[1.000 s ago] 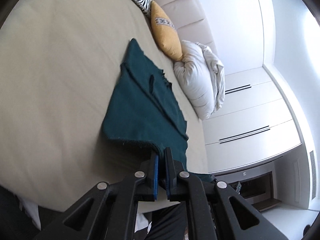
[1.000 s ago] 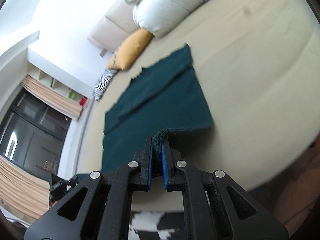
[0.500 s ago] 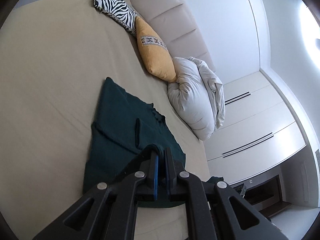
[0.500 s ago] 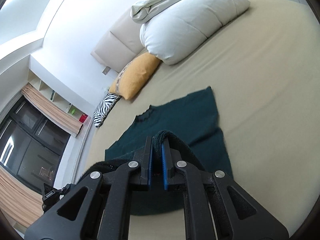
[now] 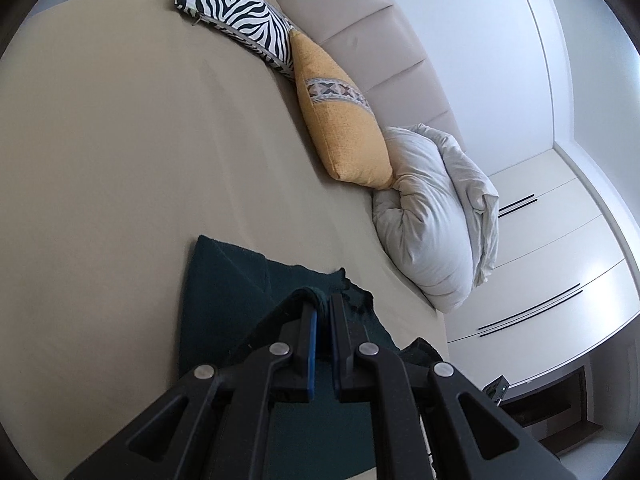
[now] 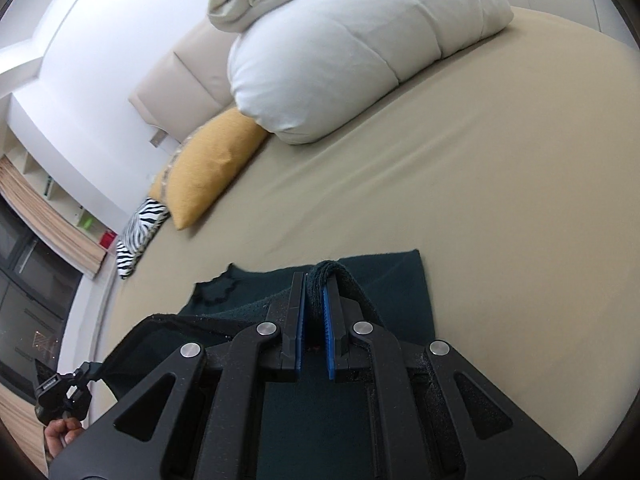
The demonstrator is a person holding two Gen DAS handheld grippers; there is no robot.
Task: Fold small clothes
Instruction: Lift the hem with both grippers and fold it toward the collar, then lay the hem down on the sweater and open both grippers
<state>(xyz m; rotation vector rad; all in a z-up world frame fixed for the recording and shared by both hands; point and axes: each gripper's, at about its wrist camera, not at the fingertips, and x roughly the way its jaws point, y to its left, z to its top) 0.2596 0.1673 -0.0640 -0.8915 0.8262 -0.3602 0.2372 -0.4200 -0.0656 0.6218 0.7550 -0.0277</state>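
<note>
A dark green garment [image 5: 224, 292] lies on the beige bed [image 5: 120, 160], filling the lower middle of both wrist views. The left gripper [image 5: 322, 308] has its blue-padded fingers pinched on a raised fold of the garment at the bottom centre of its frame, with the rest of the cloth spread flat beneath and to the left. The right gripper [image 6: 316, 288] likewise clamps a bunched edge of the garment [image 6: 400, 280] between its pads, the cloth draping back over the black finger arms. Toward the upper part of the left view, a zebra-striped cushion [image 5: 236, 12], a yellow cushion [image 5: 340, 128] and a rolled white duvet [image 5: 432, 232] line the padded headboard [image 5: 380, 36], well apart from the garment.
</note>
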